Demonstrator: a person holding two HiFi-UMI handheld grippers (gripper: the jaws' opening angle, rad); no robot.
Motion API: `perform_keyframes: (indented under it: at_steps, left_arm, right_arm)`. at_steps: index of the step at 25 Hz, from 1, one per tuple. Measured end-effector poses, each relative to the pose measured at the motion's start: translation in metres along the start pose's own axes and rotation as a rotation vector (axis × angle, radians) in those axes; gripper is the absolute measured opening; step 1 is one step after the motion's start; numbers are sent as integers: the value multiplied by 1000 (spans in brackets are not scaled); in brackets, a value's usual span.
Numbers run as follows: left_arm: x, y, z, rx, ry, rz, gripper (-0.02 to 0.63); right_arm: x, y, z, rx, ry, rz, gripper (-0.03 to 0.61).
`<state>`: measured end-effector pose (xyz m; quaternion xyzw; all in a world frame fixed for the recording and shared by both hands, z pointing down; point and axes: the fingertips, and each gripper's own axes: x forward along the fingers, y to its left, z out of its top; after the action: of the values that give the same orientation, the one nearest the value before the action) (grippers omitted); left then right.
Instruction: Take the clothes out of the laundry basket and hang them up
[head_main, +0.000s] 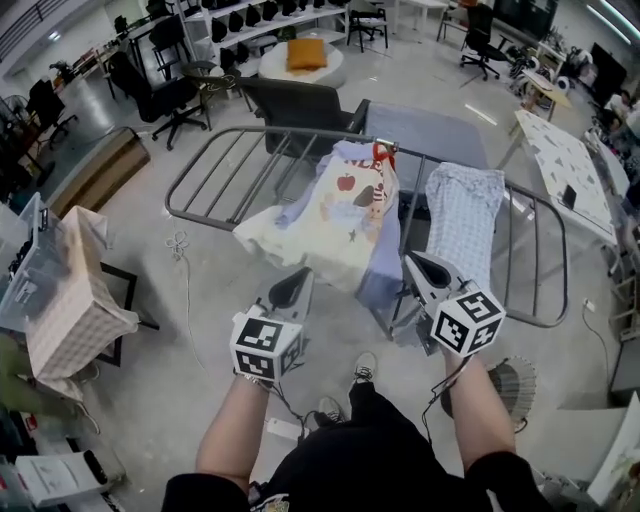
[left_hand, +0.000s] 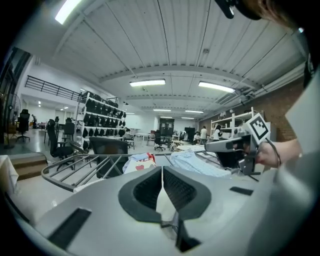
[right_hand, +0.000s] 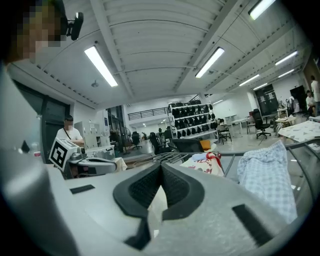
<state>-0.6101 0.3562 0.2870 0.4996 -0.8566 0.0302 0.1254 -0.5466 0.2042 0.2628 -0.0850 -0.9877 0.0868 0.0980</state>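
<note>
Grey metal drying rack (head_main: 250, 135) across centre of head view, rails level, reaching from left of centre to right side of frame. Lower left of frame: table under pink checked cloth (head_main: 80, 305). Draped over central rails of rack: cream garment (head_main: 330, 215) printed with red apple and cartoon figure, lavender fabric showing under its right side; any lettering in print too small to read. Just right of it on same rack, apart from it: blue checked shirt (head_main: 465, 225). At far-left edge, on checked table: translucent crate (head_main: 22, 270), contents not discernible. Upper centre: orange cushion (head_main: 307, 52) on round white table (head_main: 275, 68). Bottom centre: left gripper (head_main: 297, 282) and right gripper (head_main: 415, 265), side by side, aimed toward rack, tips near lower hems of hung garments; contact not determinable. Left pads (left_hand: 147, 192) pressed together, nothing pinched. Right pads (right_hand: 145, 190) likewise pressed together, nothing pinched. Black-and-white square markers on each gripper cube; no legible text.
</note>
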Motion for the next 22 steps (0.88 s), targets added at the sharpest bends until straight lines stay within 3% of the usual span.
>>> perform_keyframes:
  at_steps: [5, 10, 22]
  left_arm:
    - [-8, -28, -5, -45, -10, -61, 12]
    - [-9, -66, -7, -42, -7, -110, 12]
    - [-14, -189, -16, -31, 16, -32, 12]
  right_arm:
    - [-50, 0, -9, -5, 32, -89, 5]
    - [-94, -12, -4, 0, 10, -151, 5]
    - [-216, -56, -19, 19, -47, -93, 5]
